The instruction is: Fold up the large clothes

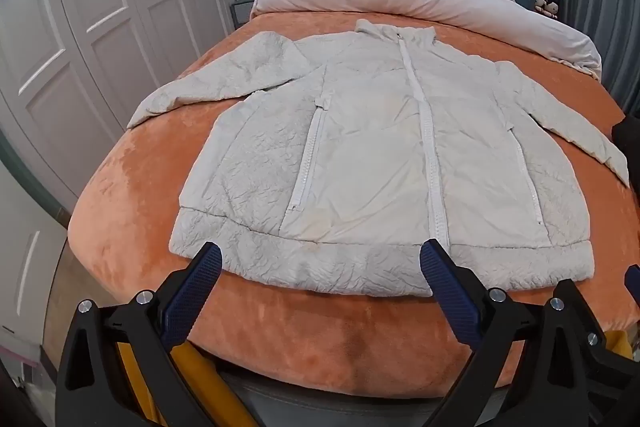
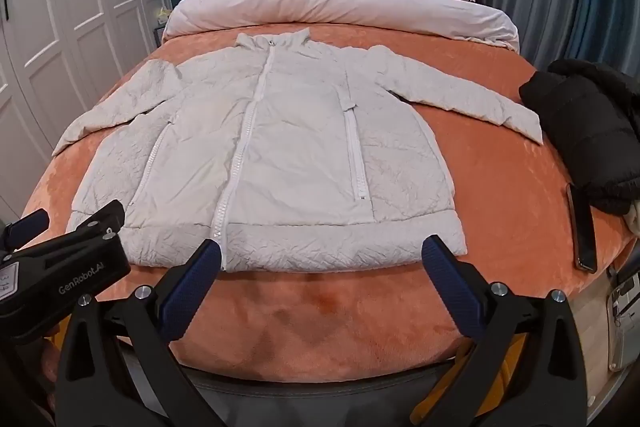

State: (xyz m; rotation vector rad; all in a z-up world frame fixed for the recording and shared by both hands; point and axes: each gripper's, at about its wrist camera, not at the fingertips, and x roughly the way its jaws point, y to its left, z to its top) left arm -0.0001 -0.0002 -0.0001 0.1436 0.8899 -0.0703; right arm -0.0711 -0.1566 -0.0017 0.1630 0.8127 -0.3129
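A pale grey zip-up jacket [image 1: 372,155] lies flat and face up on the orange bedspread [image 1: 132,195], collar toward the headboard, both sleeves spread out to the sides. It also shows in the right wrist view [image 2: 280,155]. My left gripper [image 1: 320,259] is open and empty, hovering just before the jacket's hem near the bed's foot. My right gripper [image 2: 320,255] is open and empty, also just before the hem. The left gripper's body shows at the left of the right wrist view [image 2: 60,267].
A black puffer jacket [image 2: 588,131] lies at the bed's right edge, with a dark phone [image 2: 582,227] beside it. A pink duvet [image 2: 340,7] is bunched at the head of the bed. White wardrobe doors [image 1: 80,27] stand to the left.
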